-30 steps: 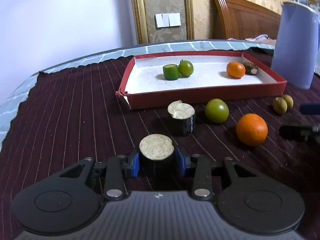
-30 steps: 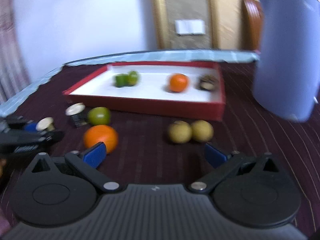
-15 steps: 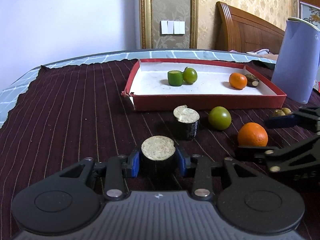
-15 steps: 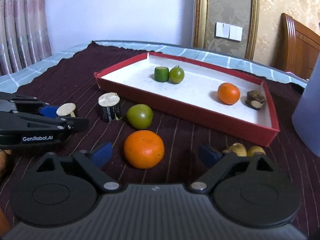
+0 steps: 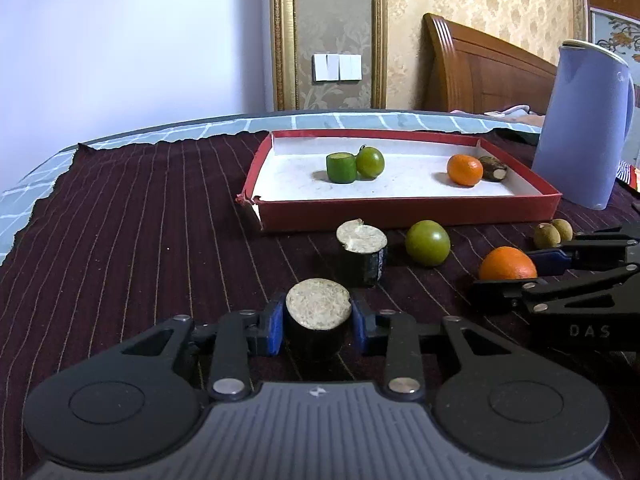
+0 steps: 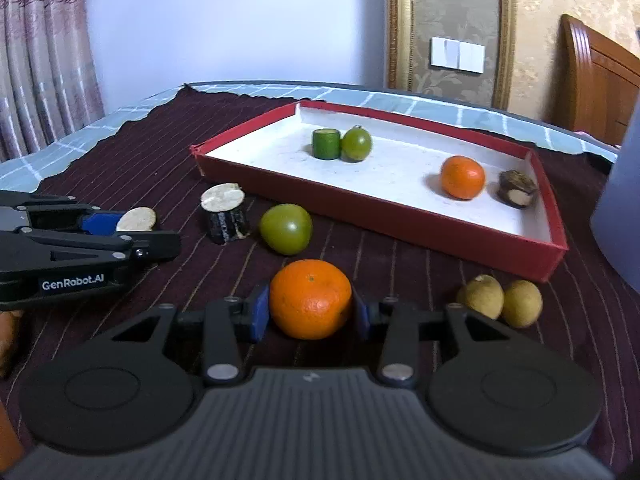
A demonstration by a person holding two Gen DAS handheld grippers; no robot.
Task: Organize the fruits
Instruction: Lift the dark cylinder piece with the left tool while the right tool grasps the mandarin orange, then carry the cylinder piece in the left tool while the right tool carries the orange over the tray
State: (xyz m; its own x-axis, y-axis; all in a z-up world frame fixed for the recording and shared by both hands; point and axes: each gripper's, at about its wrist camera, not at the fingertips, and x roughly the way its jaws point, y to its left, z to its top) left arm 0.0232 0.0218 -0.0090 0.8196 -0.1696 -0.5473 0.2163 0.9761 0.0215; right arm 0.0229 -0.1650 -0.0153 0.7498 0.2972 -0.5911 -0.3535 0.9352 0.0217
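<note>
My left gripper [image 5: 318,322] is shut on a dark sugarcane piece [image 5: 318,312] with a pale cut top, low over the cloth. My right gripper [image 6: 310,312] is shut on an orange [image 6: 310,298]. A second sugarcane piece [image 5: 361,252] and a green fruit [image 5: 427,243] lie in front of the red tray [image 5: 400,208]. The tray holds a green cut piece [image 5: 341,167], a green fruit [image 5: 370,162], a small orange [image 5: 464,170] and a brown piece [image 5: 493,168]. Two small brown fruits [image 6: 500,302] lie right of my right gripper.
A tall lilac jug [image 5: 580,124] stands right of the tray. The dark striped cloth [image 5: 140,220] covers the table, with a light blue checked edge [image 5: 24,196] at left and back. A wooden headboard [image 5: 480,68] stands behind.
My right gripper moved forward around the orange and closed on it. My left gripper stays shut on the sugarcane piece and barely moved.
</note>
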